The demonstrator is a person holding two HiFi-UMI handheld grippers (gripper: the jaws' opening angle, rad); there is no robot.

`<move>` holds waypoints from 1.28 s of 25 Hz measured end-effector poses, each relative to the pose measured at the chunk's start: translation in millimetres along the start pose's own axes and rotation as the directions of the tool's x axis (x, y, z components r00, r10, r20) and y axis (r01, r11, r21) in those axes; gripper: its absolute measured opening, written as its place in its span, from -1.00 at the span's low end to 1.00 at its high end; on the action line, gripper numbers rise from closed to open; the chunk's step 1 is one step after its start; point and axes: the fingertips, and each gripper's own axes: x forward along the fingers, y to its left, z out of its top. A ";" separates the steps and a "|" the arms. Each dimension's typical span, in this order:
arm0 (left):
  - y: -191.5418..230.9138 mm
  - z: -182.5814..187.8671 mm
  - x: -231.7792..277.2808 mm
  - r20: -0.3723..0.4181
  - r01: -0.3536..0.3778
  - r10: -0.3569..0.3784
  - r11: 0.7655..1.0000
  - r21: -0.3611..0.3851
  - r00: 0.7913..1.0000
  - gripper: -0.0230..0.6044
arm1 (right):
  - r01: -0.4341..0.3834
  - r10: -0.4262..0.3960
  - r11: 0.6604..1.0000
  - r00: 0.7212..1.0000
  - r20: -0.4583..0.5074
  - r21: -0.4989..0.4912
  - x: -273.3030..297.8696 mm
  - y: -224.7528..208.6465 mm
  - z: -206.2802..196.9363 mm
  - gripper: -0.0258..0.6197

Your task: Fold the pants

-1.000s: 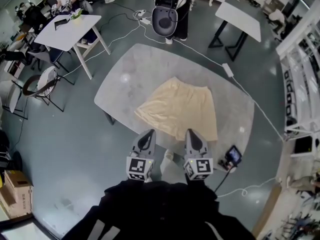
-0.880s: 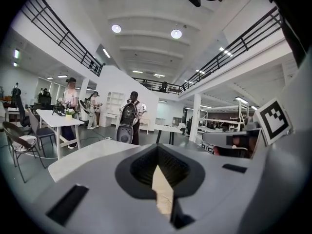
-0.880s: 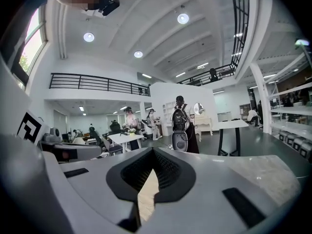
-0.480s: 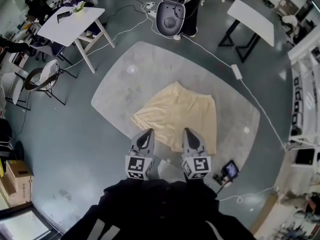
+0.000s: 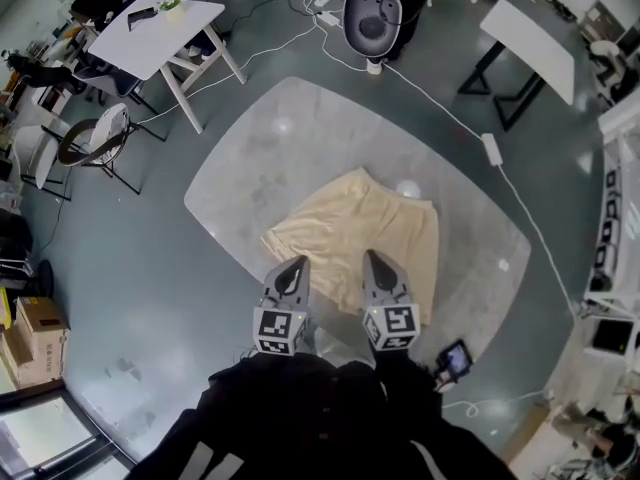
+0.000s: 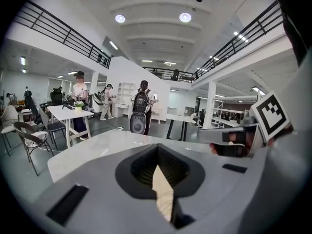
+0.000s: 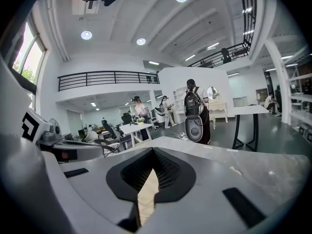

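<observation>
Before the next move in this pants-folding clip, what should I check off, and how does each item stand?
1. Pants spread flat on the table: ok.
2. Left claw open for a grasp: not ok, jaws shut.
3. Right claw open for a grasp: not ok, jaws shut.
4. Both claws at the near hem: ok, tips sit by that edge.
5. Claw tips touching fabric: cannot tell from the head view.
</observation>
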 end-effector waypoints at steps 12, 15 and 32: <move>29.4 -21.2 30.0 -0.078 -0.015 0.014 1.000 -0.011 0.997 -0.93 | -0.025 0.028 0.999 0.997 -0.071 0.035 46.3 -0.8 -20.3 -0.92; 39.0 -34.2 39.2 -0.111 -0.008 0.005 1.000 -0.027 0.994 -0.92 | -0.033 0.036 0.999 0.994 -0.100 0.026 68.3 1.7 -27.0 -0.92; 95.8 -94.9 97.2 -0.289 -0.010 -0.004 0.999 -0.045 0.957 -0.56 | -0.082 0.040 0.992 0.931 -0.362 -0.101 197.2 -6.2 -85.1 -0.53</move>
